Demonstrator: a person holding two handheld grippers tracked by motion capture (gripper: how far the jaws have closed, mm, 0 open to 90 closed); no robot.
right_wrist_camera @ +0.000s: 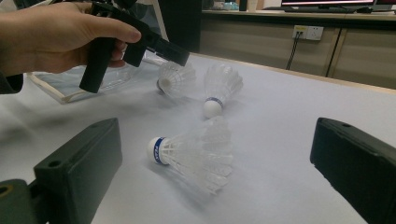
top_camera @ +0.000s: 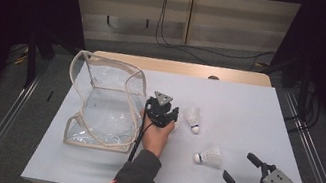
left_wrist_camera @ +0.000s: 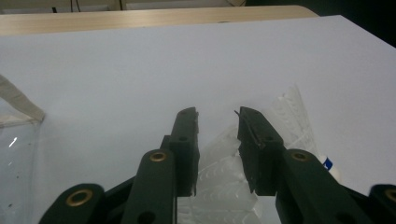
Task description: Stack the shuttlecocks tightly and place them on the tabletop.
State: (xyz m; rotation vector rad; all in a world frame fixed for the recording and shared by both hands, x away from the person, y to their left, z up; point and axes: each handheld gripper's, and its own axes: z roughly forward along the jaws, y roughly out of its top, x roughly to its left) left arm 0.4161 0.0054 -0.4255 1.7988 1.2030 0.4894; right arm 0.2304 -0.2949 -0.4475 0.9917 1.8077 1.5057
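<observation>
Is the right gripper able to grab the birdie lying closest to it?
Probably yes. The right gripper is open, and the shuttlecock lies right ahead between its jaws with bare table around.

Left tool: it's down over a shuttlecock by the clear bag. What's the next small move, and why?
Probably close the left tool a little. Its jaws stand apart on either side of a shuttlecock, whose feather skirt lies between them, apparently ungripped. The clear bag lies right beside it. Close gently, since the skirt looks easily crushed.
</observation>
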